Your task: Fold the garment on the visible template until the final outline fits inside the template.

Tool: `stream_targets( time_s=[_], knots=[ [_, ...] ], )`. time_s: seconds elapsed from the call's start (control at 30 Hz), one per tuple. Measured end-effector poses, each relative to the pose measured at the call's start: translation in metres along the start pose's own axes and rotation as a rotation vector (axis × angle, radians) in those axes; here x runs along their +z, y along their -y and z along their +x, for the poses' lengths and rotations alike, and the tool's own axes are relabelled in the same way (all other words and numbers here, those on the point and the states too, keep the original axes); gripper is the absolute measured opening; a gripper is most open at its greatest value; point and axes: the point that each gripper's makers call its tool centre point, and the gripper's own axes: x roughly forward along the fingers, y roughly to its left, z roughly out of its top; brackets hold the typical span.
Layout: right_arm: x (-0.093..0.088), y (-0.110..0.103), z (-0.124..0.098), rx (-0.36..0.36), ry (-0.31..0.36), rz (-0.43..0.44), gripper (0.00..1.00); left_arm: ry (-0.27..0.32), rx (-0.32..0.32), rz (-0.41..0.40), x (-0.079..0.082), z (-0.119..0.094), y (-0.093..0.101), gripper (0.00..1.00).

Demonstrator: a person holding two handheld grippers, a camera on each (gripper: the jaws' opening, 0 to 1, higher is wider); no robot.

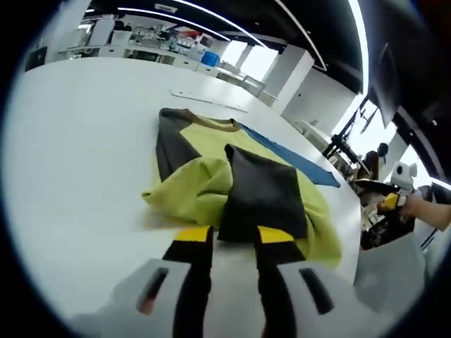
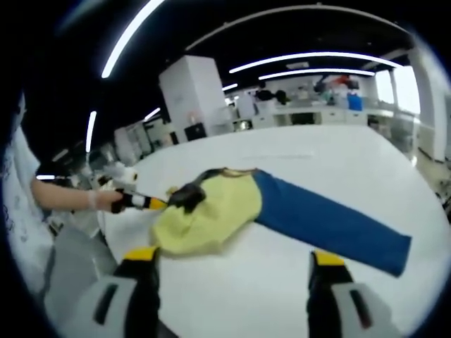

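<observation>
The left gripper view is taken from low over the white table (image 1: 77, 169), close behind the yellow-green garment (image 1: 204, 186), looking along its length toward the blue template (image 1: 296, 160) and the room's far windows. The right gripper view is taken from farther back, at the table's edge, facing across it. The garment (image 2: 211, 211), template (image 2: 331, 222) and tabletop (image 2: 282, 151) are shared by both.

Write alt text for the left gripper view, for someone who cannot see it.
A yellow-green garment with dark sleeves lies crumpled on a white table, partly over a blue template. One dark sleeve is folded across it, its near edge between the jaws of the left gripper.
</observation>
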Motion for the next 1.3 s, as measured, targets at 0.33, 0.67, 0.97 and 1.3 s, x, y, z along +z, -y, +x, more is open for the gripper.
stream_targets(
  time_s=[0.33,0.67,0.97,1.3],
  knots=[
    [-0.001,-0.002,0.001,0.004,-0.002,-0.001,0.86,0.031,-0.009,-0.017,0.005,-0.005,0.002,0.01],
    [0.001,-0.007,0.006,0.015,-0.007,-0.008,0.86,0.078,-0.034,-0.034,0.021,-0.032,-0.005,0.0],
    [-0.001,-0.014,0.011,0.029,-0.015,-0.006,0.86,0.105,0.017,-0.008,0.04,-0.069,-0.041,0.0],
    [-0.001,-0.019,0.016,0.046,-0.028,-0.006,0.86,0.064,0.146,-0.011,0.036,-0.117,-0.092,0.0]
  ],
)
